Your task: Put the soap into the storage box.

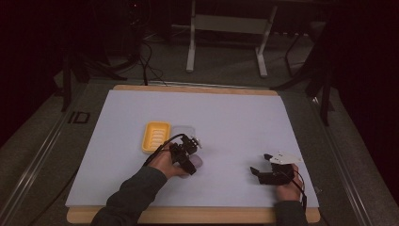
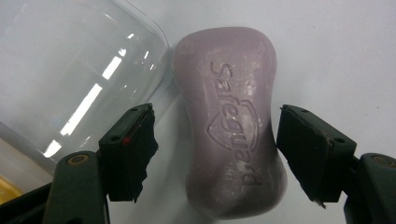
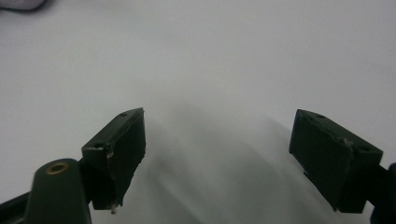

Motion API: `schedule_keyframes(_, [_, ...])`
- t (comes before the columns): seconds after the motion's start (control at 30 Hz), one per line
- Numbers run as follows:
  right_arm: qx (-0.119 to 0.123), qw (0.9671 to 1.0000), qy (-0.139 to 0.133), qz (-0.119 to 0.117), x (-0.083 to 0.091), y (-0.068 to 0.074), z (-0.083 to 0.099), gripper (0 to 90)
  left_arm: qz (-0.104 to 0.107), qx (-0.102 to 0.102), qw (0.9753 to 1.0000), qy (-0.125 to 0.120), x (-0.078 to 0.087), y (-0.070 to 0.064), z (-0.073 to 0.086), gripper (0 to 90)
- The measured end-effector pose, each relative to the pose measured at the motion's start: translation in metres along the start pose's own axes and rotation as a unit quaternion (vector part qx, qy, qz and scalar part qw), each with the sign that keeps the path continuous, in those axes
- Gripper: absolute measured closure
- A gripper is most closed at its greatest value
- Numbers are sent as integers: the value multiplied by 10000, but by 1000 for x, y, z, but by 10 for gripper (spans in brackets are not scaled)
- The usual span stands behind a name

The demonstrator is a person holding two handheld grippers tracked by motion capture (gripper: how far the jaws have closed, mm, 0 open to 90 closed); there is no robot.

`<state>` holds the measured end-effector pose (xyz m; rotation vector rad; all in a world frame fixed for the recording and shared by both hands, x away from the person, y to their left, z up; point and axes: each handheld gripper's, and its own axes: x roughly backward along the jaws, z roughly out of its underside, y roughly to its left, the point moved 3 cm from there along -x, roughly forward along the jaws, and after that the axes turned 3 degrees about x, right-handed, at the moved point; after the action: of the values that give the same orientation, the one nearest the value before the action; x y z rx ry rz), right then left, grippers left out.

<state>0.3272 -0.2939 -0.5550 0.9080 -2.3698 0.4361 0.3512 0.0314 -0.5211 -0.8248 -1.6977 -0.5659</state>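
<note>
Left gripper [image 2: 215, 154] is over the lavender Safeguard soap bar [image 2: 229, 121], jaws spread, one on each side of the bar. Right jaw looks just at the bar's edge, left jaw has a visible gap; not clamped. Bar lies flat on the white table sheet [image 1: 235, 122], embossed logo up. Clear plastic lid [image 2: 70, 70] sits just beside the bar, rim close to or touching the bar's upper corner, can't tell which.

High view: left gripper [image 1: 184, 151] is near the table centre, soap [image 1: 196, 161] poking out next to it. Yellow soap dish [image 1: 155, 136] is just beside the lid [image 1: 184, 130].

Right gripper [image 3: 217, 158] has jaws wide apart, nothing between them, bare white sheet below. In the high view it [image 1: 263, 165] is well apart from the soap, near the front right of the table.
</note>
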Motion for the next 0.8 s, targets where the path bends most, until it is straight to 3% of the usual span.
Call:
schedule_keyframes(0.5, [12, 10000, 8, 7, 0, 0, 0, 182, 106, -106, 9997, 216, -11, -2, -2, 362])
schedule_keyframes(0.8, [14, 10000, 9, 7, 0, 0, 0, 182, 67, -139, 9995, 277, -11, -3, -5, 408])
